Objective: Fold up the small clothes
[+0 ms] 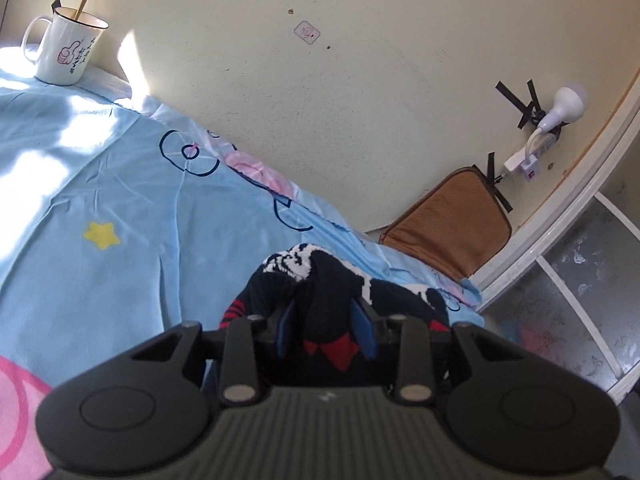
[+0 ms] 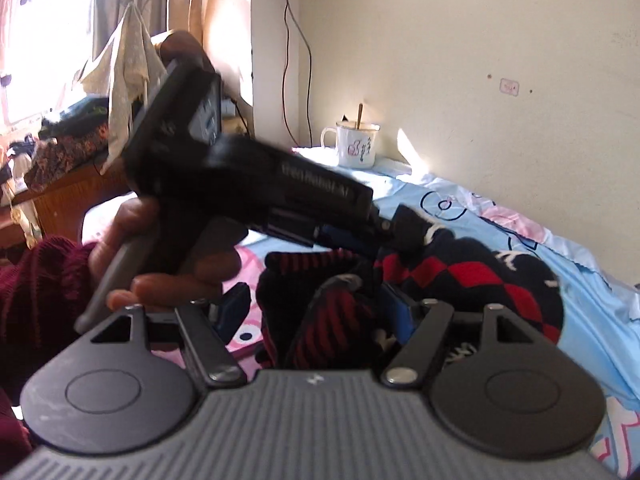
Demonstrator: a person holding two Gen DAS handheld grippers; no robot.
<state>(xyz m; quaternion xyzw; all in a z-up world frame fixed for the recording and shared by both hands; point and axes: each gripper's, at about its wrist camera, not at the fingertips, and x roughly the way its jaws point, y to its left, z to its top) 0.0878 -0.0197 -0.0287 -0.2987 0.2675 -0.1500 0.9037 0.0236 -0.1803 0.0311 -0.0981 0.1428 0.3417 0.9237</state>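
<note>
A small dark knit garment (image 1: pixel 320 280) with red diamonds and white pattern lies bunched on the light blue bedsheet (image 1: pixel 100 184). My left gripper (image 1: pixel 326 320) is shut on a fold of it between its blue pads. In the right wrist view the garment (image 2: pixel 472 276) spreads across the sheet (image 2: pixel 600 320). The left gripper (image 2: pixel 400 226) comes in from the left, held by a hand, and pinches its upper edge. My right gripper (image 2: pixel 316 312) has its jaws wide apart with the garment's striped cuff lying between them.
A white mug (image 1: pixel 64 50) with a wooden stick stands at the bed's far corner by the cream wall; it also shows in the right wrist view (image 2: pixel 356 146). A brown pouch (image 1: pixel 448 224) leans on the wall. A cluttered wooden table (image 2: pixel 60 192) stands at left.
</note>
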